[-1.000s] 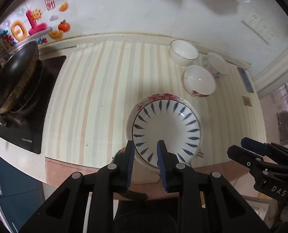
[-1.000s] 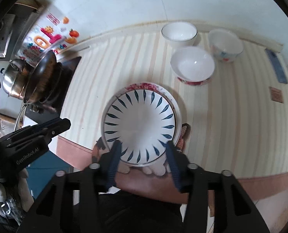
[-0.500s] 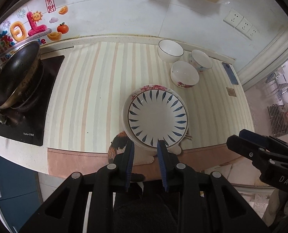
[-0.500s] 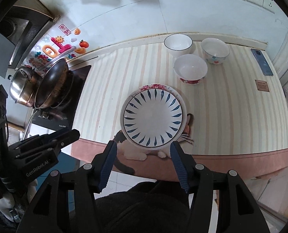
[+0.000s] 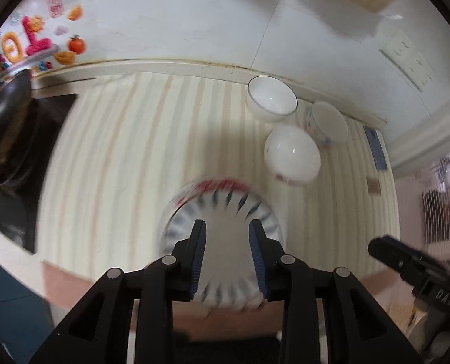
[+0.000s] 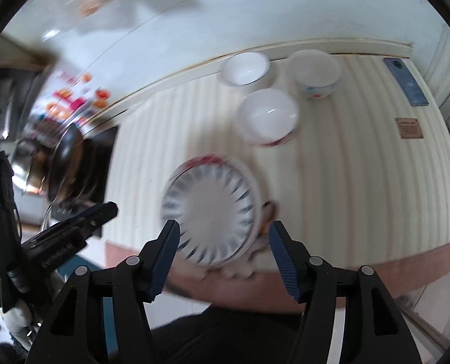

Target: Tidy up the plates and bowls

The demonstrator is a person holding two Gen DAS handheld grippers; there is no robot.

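my left black plastic two-finger gripper (image 5: 228, 254) has ribbed blue pads (image 5: 198, 254) and round silver screws on its angular linkage arms. my right black plastic two-finger gripper (image 6: 225, 254) is built the same, with blue pads (image 6: 167, 254). white lettering marks each gripper's side, too blurred to read. i'm wearing dark clothing (image 6: 225, 333).

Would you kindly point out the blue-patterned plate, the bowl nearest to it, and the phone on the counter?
blue-patterned plate (image 6: 208, 209): right wrist view, its blurred white centre.
nearest bowl (image 6: 267, 115): right wrist view, its white inside.
phone (image 6: 406, 82): right wrist view, middle of its dark face.
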